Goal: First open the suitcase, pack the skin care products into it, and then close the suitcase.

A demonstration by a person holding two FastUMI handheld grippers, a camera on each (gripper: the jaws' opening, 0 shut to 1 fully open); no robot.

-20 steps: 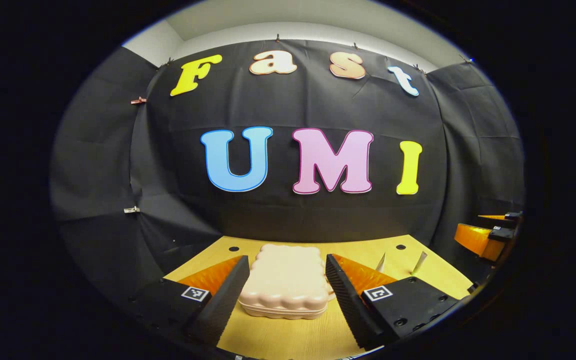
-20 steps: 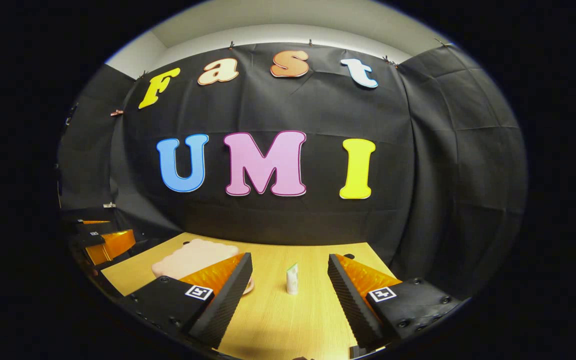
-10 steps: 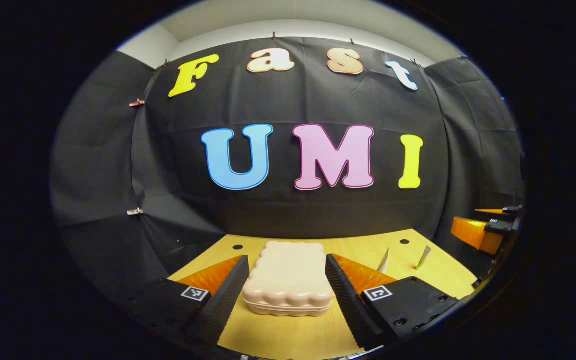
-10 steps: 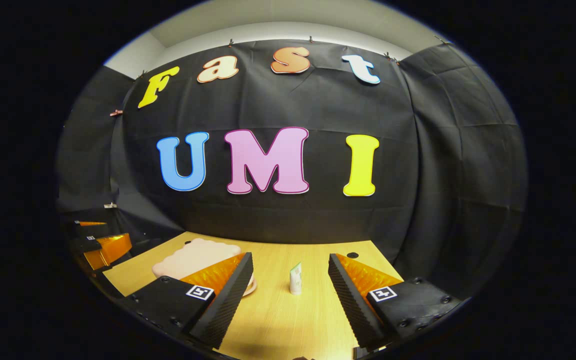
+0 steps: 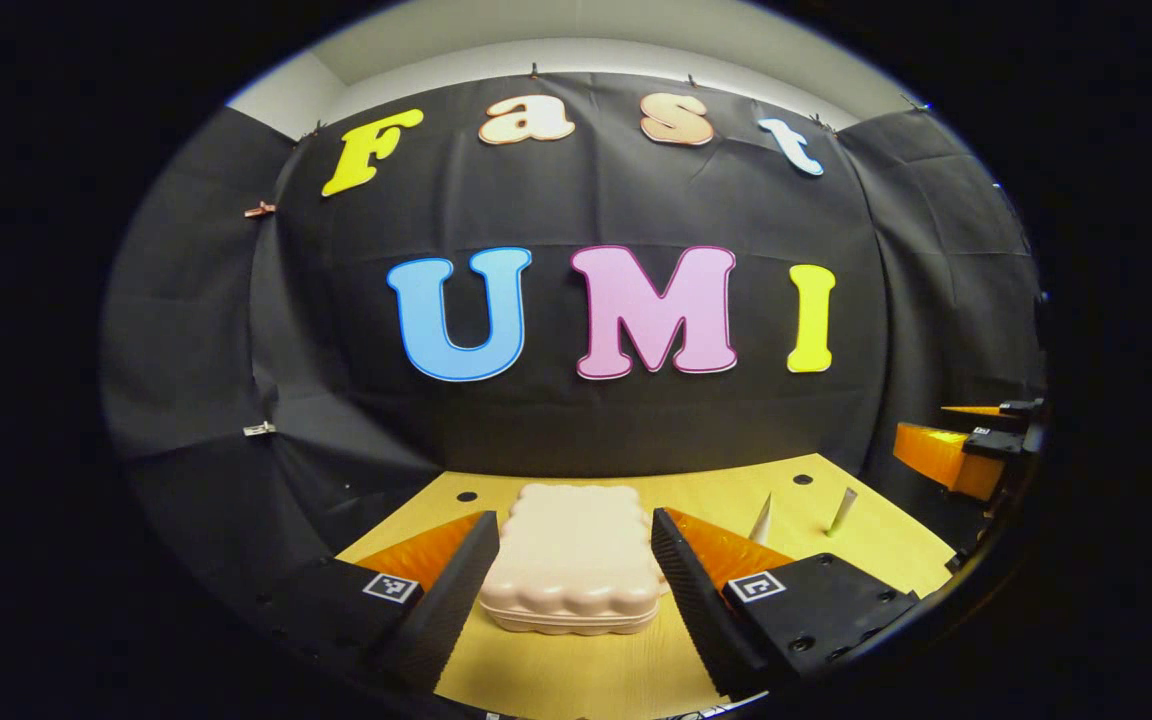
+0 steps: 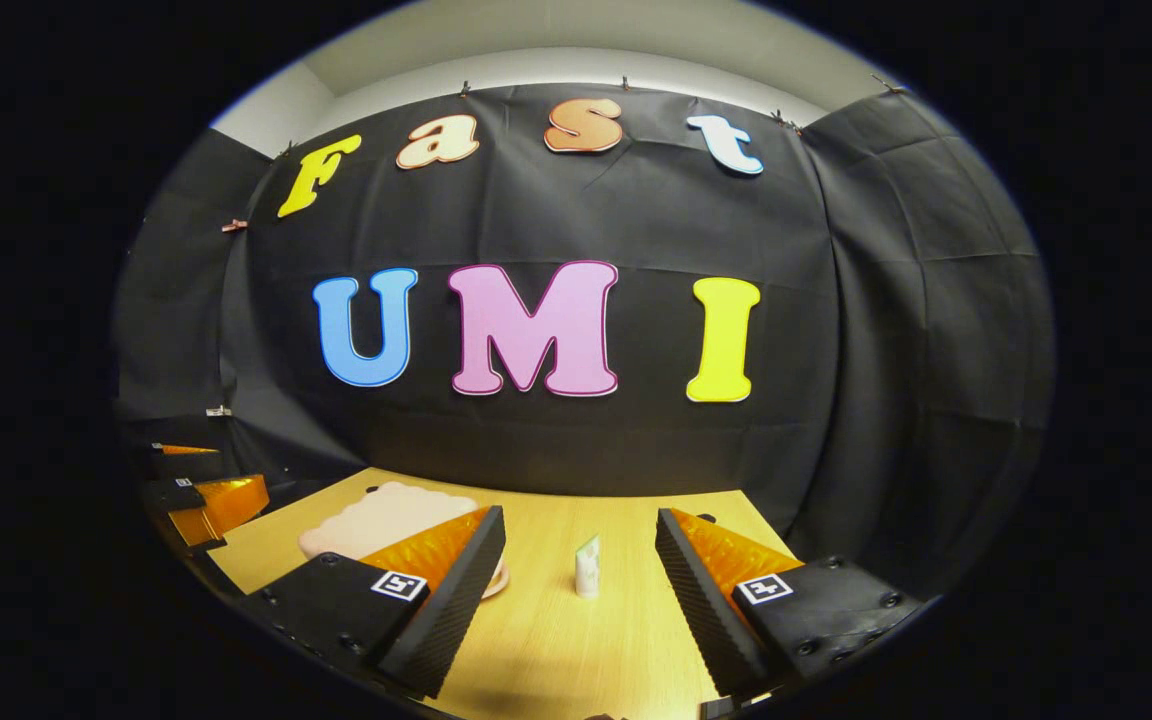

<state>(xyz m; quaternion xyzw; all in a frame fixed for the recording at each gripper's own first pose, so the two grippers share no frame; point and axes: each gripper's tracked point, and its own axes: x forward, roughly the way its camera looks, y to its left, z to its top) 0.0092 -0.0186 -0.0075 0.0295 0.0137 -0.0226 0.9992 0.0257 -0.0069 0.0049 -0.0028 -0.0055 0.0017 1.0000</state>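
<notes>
Holding both grippers spread wide, I see the closed pale-pink scalloped plastic suitcase [image 5: 573,560] on the light wooden surface [image 5: 836,550] between my left gripper [image 5: 568,580] fingers; a small white tube [image 6: 587,568] stands upright ahead of my right gripper [image 6: 576,590].

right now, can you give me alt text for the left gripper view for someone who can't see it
A closed, pale pink suitcase with a scalloped edge lies on a wooden table, framed between the open fingers of the left gripper, which do not touch it. Two thin skin care tubes stand to its right, and the right gripper shows at the far right edge.
</notes>
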